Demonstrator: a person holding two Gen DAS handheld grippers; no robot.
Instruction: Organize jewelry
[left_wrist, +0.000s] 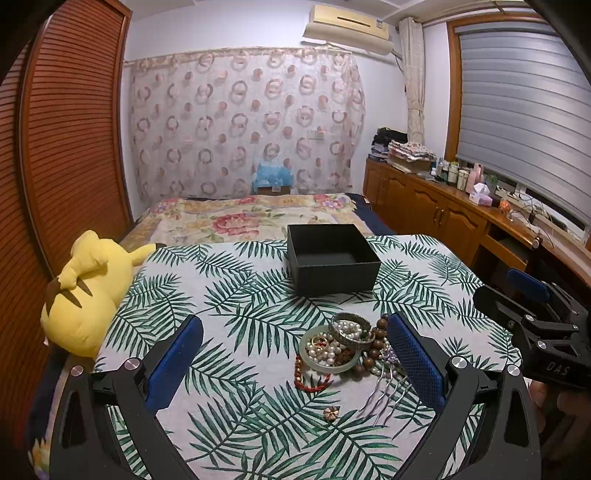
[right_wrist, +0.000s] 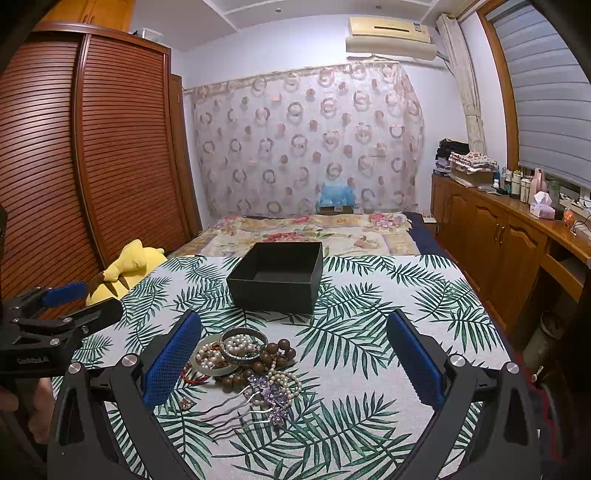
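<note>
I read both grippers as empty with fingers spread wide. The left gripper (left_wrist: 295, 365) hovered low over the table (left_wrist: 229, 424), its blue pads framing the jewelry pile (left_wrist: 343, 350); the right gripper (right_wrist: 293, 363) hung beside it, with the pile toward its left finger.

Nearest item in the left view: a small flower-shaped brooch (left_wrist: 331, 412), lying apart from the heap. Just right of it — a silver hair comb (left_wrist: 386, 397), prongs toward me; the right view showed its purple beaded head (right_wrist: 271, 397). A red cord bracelet (left_wrist: 308, 376) lay at the pile's left edge. Behind that, a pale jade bangle (left_wrist: 327, 349) ringed pearls and a gold piece, and a silver bangle (left_wrist: 351, 328) rested tilted on its far rim. Brown wooden beads (right_wrist: 275, 356) and a pearl strand (right_wrist: 286, 380) tangled on the right side.

Farther back on the leaf-print cloth, the open black box (left_wrist: 332, 262) stood apart from the pile, nothing visible inside. A yellow plush toy (left_wrist: 88, 291) lay off the table's left edge, on the bed (left_wrist: 251, 214).
</note>
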